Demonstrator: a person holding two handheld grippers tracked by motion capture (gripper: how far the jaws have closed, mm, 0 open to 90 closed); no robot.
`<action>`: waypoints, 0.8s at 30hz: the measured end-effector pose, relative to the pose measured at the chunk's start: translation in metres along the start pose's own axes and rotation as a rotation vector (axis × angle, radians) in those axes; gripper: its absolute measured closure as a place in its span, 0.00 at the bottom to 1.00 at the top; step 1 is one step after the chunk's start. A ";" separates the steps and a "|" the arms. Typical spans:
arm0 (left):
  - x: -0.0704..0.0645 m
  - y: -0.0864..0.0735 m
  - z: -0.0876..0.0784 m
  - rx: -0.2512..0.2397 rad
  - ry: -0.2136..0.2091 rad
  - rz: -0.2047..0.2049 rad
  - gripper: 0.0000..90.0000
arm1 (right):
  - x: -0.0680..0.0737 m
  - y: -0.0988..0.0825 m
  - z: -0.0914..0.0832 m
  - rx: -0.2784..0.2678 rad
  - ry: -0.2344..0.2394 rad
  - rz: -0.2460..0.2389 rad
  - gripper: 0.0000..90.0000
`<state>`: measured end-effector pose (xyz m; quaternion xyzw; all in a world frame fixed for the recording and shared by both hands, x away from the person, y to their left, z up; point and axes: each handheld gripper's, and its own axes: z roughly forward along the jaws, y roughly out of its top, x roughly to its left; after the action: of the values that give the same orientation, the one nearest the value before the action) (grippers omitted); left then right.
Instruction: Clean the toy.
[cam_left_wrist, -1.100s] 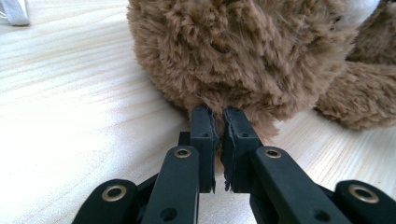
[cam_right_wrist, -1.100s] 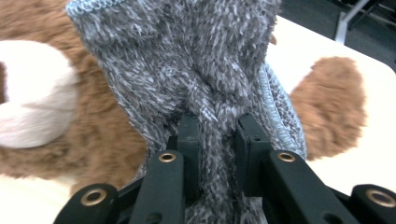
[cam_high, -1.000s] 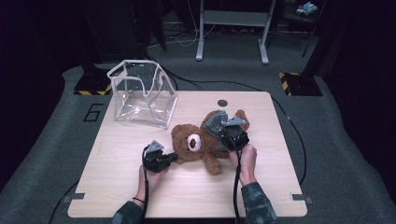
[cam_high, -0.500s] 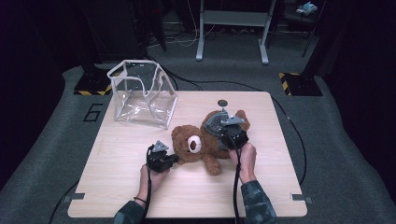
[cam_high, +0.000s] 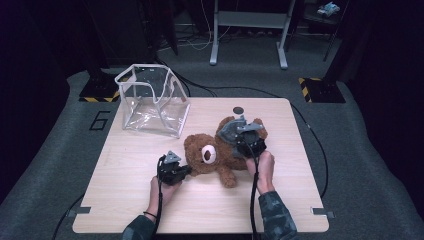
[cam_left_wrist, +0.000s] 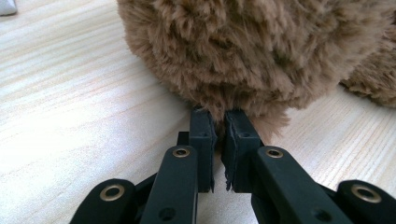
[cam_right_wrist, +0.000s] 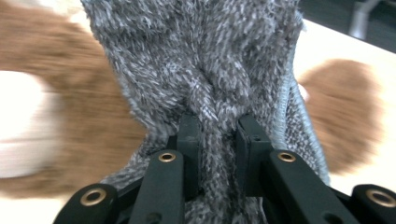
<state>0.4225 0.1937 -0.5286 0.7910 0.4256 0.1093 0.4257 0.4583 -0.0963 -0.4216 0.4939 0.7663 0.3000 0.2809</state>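
Teddy bear (cam_high: 212, 157), brown and fluffy, sprawled on its back near the middle of the wooden table (cam_high: 130, 200), head toward the left gripper, pale muzzle up. Wearing a grey knit sweater (cam_high: 231, 131) over the body, bunched up toward the far end; in the right gripper view, that knit (cam_right_wrist: 205, 70) looks chunky and speckled grey-white, with brown fur blurred on both sides.

Left gripper (cam_high: 186, 171) lying low on the tabletop, jaws nearly together and pinching a tuft of brown fur (cam_left_wrist: 219, 100) at the bear's head, tips buried in the fluff. Right gripper (cam_high: 246, 145) clamped on a fold of the sweater, jaws a bit apart with a thick ridge of knit squeezed between them. Both held from the near edge by a person's hands, sleeves poking in at the bottom.

Around it: clear plastic box (cam_high: 150, 102) with a white rim, tipped at the far left corner, well apart from the bear. Small dark disc (cam_high: 238, 110) on the table just beyond the bear. Cables trailing off the table onto grey floor.
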 end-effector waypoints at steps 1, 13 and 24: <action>0.000 0.000 0.000 -0.001 0.001 -0.004 0.92 | -0.009 -0.002 0.001 0.008 -0.022 0.008 0.83; 0.000 0.000 0.000 0.004 -0.004 -0.002 0.92 | -0.013 0.030 0.009 0.047 0.012 0.050 0.84; 0.000 0.000 0.000 0.001 -0.002 0.008 0.92 | 0.005 0.038 0.025 0.071 0.039 -0.004 0.84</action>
<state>0.4222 0.1942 -0.5285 0.7929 0.4221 0.1103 0.4254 0.4966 -0.0744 -0.4108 0.4960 0.7828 0.2816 0.2487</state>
